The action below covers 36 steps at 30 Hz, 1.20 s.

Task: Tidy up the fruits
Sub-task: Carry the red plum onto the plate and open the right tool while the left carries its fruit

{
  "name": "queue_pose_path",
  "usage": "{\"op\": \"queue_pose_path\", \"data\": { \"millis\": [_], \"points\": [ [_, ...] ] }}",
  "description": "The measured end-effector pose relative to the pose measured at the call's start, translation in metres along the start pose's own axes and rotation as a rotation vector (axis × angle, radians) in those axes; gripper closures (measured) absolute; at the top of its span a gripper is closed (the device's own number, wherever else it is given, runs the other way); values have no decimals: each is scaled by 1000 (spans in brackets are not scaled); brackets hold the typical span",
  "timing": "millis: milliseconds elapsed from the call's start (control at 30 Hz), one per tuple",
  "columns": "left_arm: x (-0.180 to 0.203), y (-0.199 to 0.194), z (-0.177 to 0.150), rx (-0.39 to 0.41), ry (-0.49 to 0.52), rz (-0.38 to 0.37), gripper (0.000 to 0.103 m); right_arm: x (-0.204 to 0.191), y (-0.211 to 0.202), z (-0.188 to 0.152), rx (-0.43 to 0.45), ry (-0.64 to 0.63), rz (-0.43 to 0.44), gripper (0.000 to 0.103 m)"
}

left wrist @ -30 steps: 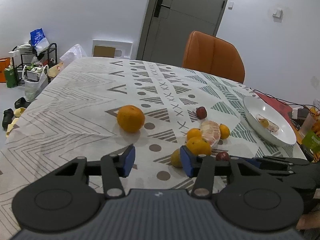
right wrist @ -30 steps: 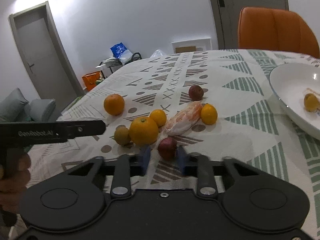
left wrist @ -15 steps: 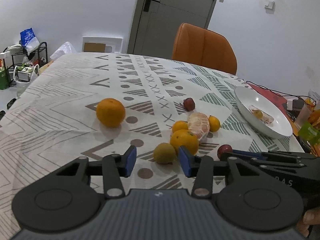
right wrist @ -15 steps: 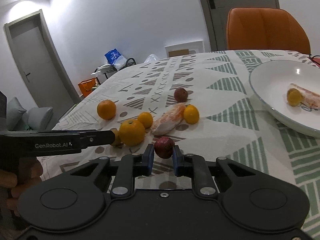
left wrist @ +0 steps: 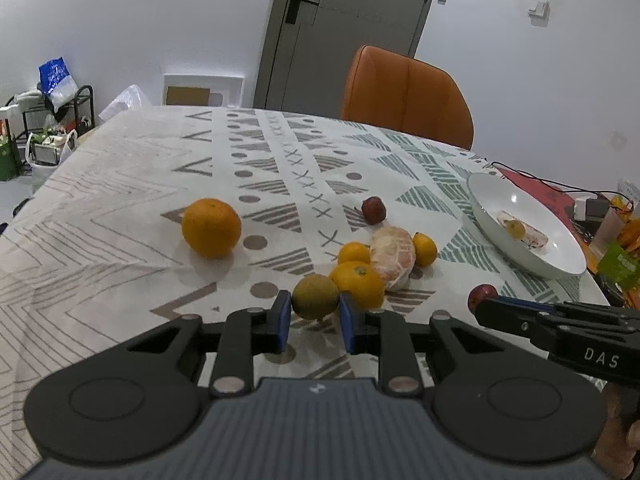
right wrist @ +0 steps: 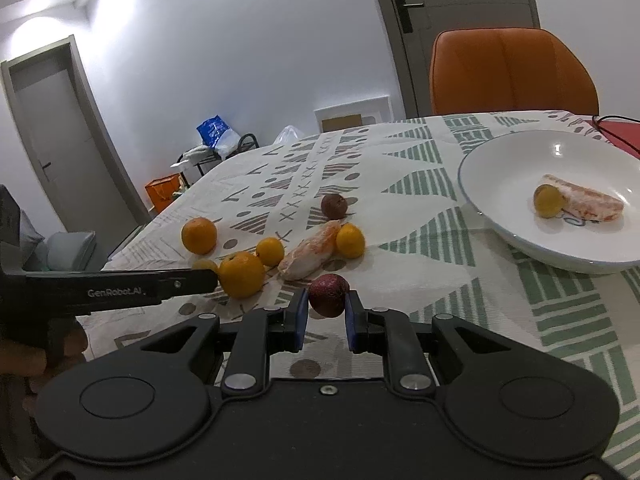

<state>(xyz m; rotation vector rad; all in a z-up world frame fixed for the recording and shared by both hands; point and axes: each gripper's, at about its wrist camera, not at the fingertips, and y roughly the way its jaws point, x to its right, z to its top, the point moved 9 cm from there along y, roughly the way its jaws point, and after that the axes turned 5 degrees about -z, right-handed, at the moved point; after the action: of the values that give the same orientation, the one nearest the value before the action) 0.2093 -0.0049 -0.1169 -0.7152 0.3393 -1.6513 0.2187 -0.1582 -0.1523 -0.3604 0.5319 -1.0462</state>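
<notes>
Left gripper (left wrist: 314, 317) clamped on a greenish-brown fruit (left wrist: 315, 295), just beside an orange (left wrist: 357, 283) on the patterned tablecloth (left wrist: 120, 200). Right gripper (right wrist: 327, 316) clenched around a dark red fruit (right wrist: 327, 294), near the peeled citrus (right wrist: 312, 255) and short of the white bowl (right wrist: 500, 168). Inside that bowl, a small yellow fruit (right wrist: 549, 201) touching a peeled segment (right wrist: 588, 204).

Dark red fruit (right wrist: 327, 294) pinched between blue pads, off the patterned cloth. Brownish-green fruit (left wrist: 315, 295) likewise flanked. Oranges cluster round peeled segment (left wrist: 392, 257); white bowl (right wrist: 500, 224) holds two pieces.
</notes>
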Motion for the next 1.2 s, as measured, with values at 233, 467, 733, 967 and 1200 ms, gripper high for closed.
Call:
{"op": "queue_pose_path", "data": {
  "millis": [233,467,733,967,1200],
  "points": [
    [13,-5,10,22,21,-1,79,10,-10,3,25,17,-7,85],
    [32,-3,16,31,48,-19,79,26,-22,7,55,38,-26,85],
    [59,2,26,47,79,-51,79,49,-38,14,89,61,-60,85],
    [77,6,34,60,99,-69,79,66,-48,18,111,77,-83,85],
    [91,10,39,67,121,-78,79,77,-57,22,131,85,-99,85]
  ]
}}
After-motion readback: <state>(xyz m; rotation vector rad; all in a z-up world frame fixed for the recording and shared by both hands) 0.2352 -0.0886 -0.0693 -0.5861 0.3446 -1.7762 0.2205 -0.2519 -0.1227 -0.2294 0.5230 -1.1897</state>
